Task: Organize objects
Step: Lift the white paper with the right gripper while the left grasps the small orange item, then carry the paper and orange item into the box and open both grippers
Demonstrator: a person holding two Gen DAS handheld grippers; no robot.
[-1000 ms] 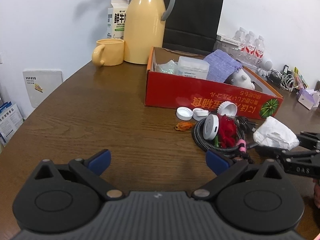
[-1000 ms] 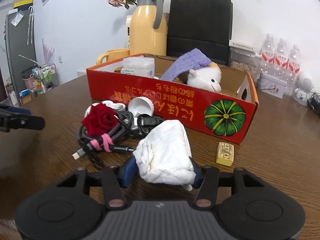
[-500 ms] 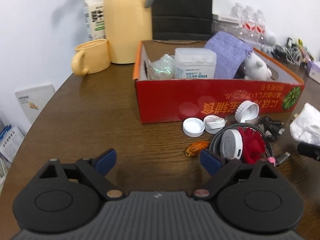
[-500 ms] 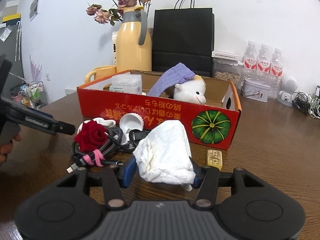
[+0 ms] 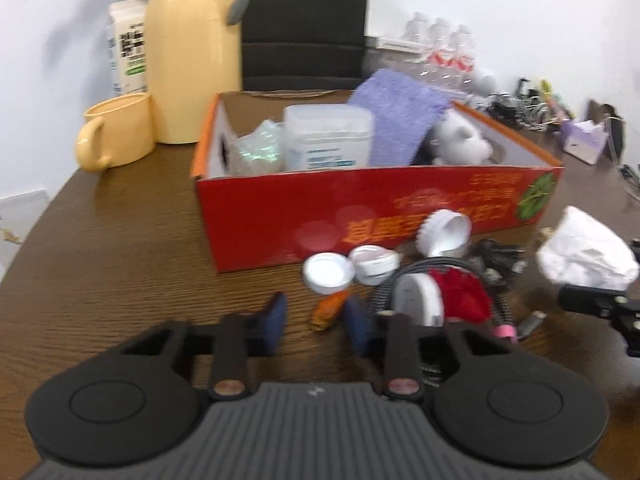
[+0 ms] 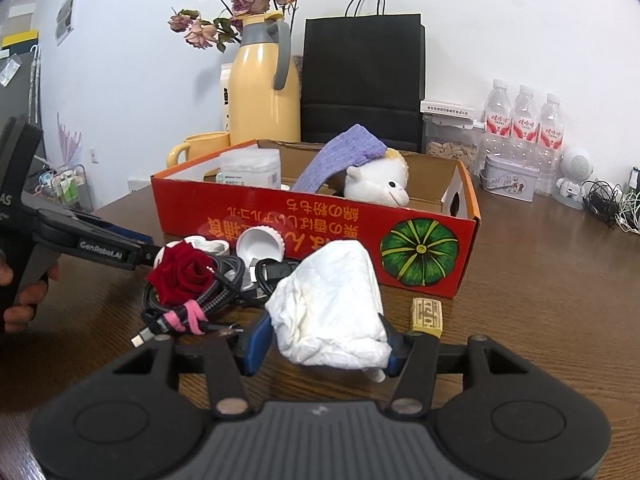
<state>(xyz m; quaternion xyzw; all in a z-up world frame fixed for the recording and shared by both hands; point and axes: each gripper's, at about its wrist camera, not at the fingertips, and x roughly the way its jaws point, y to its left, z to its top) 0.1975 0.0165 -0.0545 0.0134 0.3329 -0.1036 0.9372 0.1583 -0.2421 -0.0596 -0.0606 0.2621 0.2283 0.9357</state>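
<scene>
A red cardboard box holds a clear tub, a purple cloth and a white plush toy. In front of it lie white caps, a small orange object, a red rose and coiled cables. My left gripper has its jaws narrowed around the orange object with a gap still showing on each side. My right gripper is shut on a crumpled white tissue, held above the table before the box.
A yellow jug, yellow mug, milk carton and black paper bag stand behind the box. Water bottles, a tin and tangled wires lie at the right. A small yellow packet lies by the box corner.
My left gripper moved forward to the orange object and its jaws closed in from wide open. My right gripper rose a little with the tissue.
</scene>
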